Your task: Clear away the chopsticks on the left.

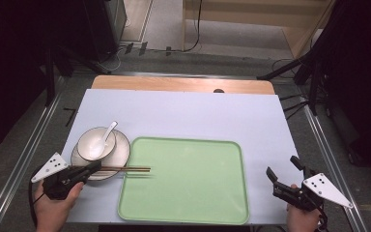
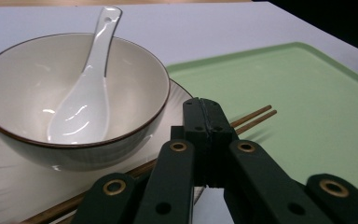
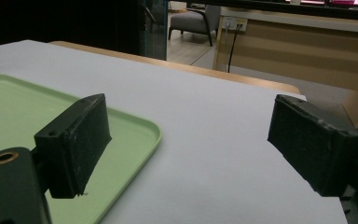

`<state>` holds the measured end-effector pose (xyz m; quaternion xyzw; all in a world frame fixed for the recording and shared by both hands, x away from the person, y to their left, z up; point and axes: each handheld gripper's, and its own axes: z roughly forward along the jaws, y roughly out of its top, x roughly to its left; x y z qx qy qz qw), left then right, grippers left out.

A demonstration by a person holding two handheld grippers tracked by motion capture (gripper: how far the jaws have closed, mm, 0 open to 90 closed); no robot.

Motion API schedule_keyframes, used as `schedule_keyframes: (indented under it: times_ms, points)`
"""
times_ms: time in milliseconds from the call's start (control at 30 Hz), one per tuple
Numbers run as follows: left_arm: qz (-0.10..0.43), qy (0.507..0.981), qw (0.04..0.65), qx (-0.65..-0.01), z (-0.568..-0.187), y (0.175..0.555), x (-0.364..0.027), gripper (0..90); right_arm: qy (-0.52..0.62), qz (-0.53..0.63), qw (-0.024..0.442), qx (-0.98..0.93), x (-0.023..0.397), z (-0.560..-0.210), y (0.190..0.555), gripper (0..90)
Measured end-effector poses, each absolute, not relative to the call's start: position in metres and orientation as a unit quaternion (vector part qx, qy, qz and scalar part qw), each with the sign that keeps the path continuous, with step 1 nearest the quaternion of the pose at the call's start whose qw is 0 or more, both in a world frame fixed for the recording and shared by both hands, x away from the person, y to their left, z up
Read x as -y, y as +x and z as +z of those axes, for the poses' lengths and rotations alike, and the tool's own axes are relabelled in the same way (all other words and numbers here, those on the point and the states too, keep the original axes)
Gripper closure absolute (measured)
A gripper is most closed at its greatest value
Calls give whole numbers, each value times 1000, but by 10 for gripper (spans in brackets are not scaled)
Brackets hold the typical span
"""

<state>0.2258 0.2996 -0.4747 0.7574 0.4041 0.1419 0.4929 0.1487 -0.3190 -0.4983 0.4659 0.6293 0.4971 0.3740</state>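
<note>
Holding white spoon [image 1: 104,138]: bowl [image 1: 95,143] on plate [image 1: 121,153]; tray [image 1: 186,212] bare.

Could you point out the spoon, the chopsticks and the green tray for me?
spoon [image 2: 81,109], left gripper view, on its scoop inside the bowl.
chopsticks [image 1: 134,169], high view, on the shafts over the tray's left edge.
green tray [image 1: 198,179], high view, on its bare floor.

A grey chair [image 3: 192,21] stands beyond the white table [image 3: 214,140].
</note>
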Motion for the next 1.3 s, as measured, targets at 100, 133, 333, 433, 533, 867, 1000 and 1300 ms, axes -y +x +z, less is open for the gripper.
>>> schedule_keyframes:
  times_ms: [100,133,333,433,533,867,1000,1300]
  points:
    - [136,759,492,-404,-475,227,-298,900,466,495,375,-630,319,-498,149,133]
    - [130,759,493,-405,-476,227,-297,900,467,495,374,-631,318,-498,149,133]
    - [117,768,489,-397,-479,229,-288,900,469,496,371,-630,318,-499,148,133]
    - [112,770,486,-398,-482,229,-284,900,468,495,371,-631,318,-499,148,133]
    - [108,775,476,-402,-485,231,-281,900,467,495,371,-631,317,-499,149,133]
    - [105,781,457,-412,-490,235,-276,900,467,493,369,-635,315,-500,150,133]
    - [106,783,455,-410,-491,236,-277,900,467,492,366,-637,315,-501,152,133]
    - [99,800,432,-404,-496,238,-270,900,464,489,364,-643,312,-502,153,133]
